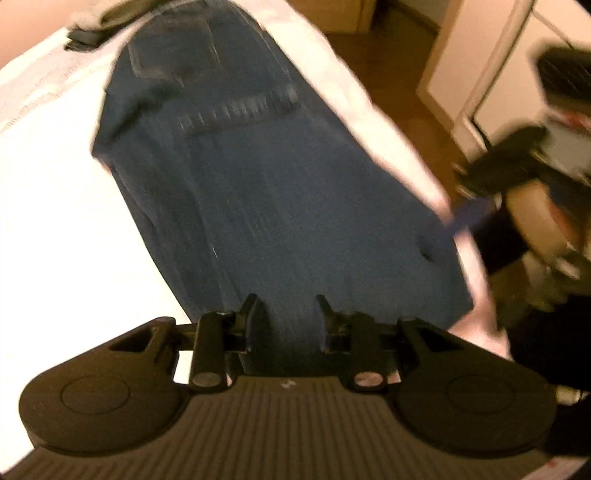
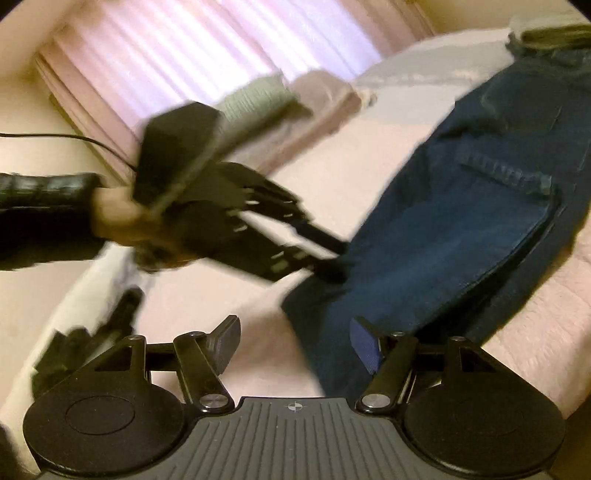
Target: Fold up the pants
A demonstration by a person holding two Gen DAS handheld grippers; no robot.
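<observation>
Left wrist view showed the jeans [image 1: 258,177] lying lengthwise on the bed [image 1: 55,206], already doubled leg on leg by my reading, waistband and pocket at the far end, the near end under my tool. My left gripper [image 1: 286,317] stood partly open over that near end, denim filling the gap between its fingers; whether it had bitten into the cloth I could not tell through the blur. From the right wrist view, the left gripper [image 2: 328,258] met the near edge of the jeans [image 2: 461,221], its tips touching or pinching the fabric there. My right gripper [image 2: 299,343] hung wide open with nothing in it, one blue-padded finger over the corner of the denim, the other over bare bedspread. A dark garment [image 1: 107,18] lay beyond the waistband, near it. I judged the step to be taking hold of the leg ends for the next fold. That called for closing both grippers on the near edge, one per corner, then carrying it toward the waistband.
</observation>
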